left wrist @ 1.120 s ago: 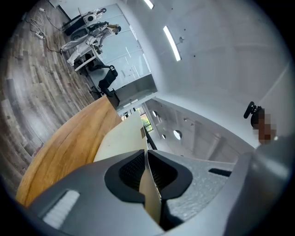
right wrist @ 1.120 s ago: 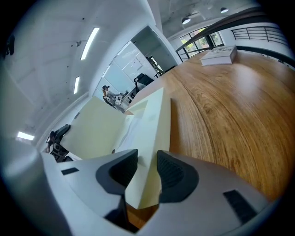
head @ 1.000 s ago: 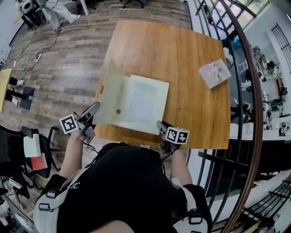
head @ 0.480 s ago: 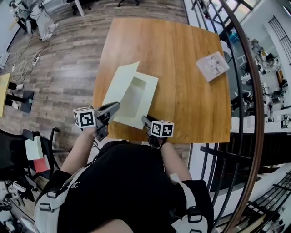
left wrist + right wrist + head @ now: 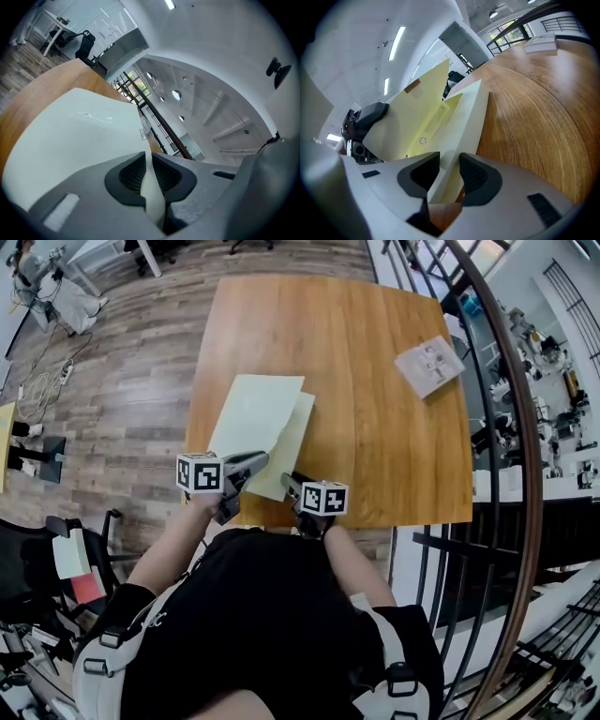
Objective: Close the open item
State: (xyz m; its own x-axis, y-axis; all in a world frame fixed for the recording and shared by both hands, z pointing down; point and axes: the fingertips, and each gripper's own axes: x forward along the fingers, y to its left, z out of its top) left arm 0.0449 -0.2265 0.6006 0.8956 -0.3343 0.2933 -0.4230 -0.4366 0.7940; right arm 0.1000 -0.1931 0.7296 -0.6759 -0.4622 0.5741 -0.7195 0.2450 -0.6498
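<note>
A pale yellow file box lies at the near edge of the wooden table (image 5: 375, 427). Its cover (image 5: 253, 413) leans low over the base (image 5: 292, 442), and in the right gripper view a wedge of gap shows between cover (image 5: 417, 112) and base (image 5: 464, 122). My left gripper (image 5: 261, 460) pinches the cover's near edge (image 5: 70, 136). Its jaws have just been opening slightly, with the thin sheet still pressed between the pads (image 5: 147, 168). My right gripper (image 5: 289, 481) holds the base's near corner, the wall filling the space between its pads (image 5: 449, 168).
A white booklet (image 5: 428, 365) lies at the table's far right corner, also seen in the right gripper view (image 5: 540, 43). A dark railing (image 5: 497, 427) runs along the table's right side. A chair with a red and yellow pad (image 5: 66, 549) stands on the floor at left.
The cover has swung from upright down to the right over the base. My left gripper moved right and down with it. My right gripper shifted left with the base corner.
</note>
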